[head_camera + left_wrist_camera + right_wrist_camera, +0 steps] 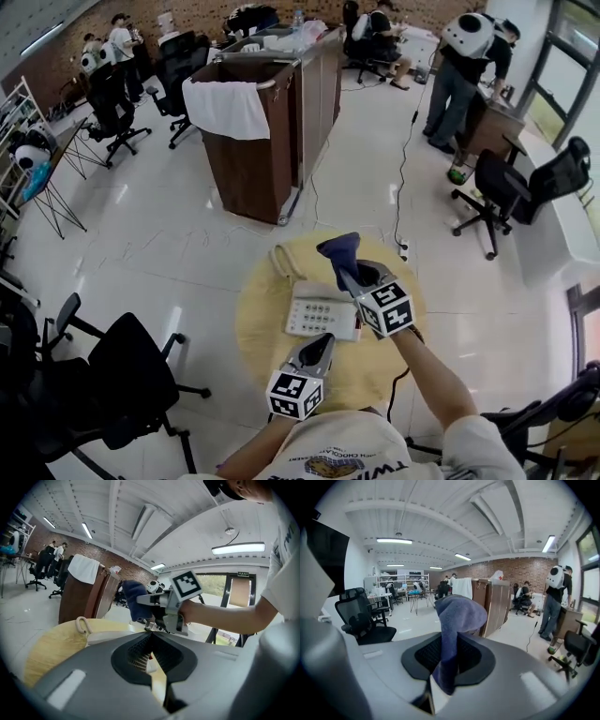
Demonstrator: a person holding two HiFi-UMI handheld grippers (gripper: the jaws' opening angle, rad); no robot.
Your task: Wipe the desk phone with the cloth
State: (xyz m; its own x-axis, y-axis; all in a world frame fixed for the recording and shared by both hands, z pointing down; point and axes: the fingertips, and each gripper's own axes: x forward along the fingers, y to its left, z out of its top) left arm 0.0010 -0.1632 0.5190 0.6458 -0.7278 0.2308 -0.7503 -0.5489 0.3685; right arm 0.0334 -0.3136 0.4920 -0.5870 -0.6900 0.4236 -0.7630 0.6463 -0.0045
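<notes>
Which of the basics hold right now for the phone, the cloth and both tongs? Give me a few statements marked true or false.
1. The right tongs grip the blue cloth. True.
2. The cloth is spread flat over the phone. False: it is held up in the air by the right tongs, off the phone.
3. The phone sits on a round yellow table. True.
4. The left tongs are wide open. False: their tips are together, pointing at the near edge of the phone.
</notes>
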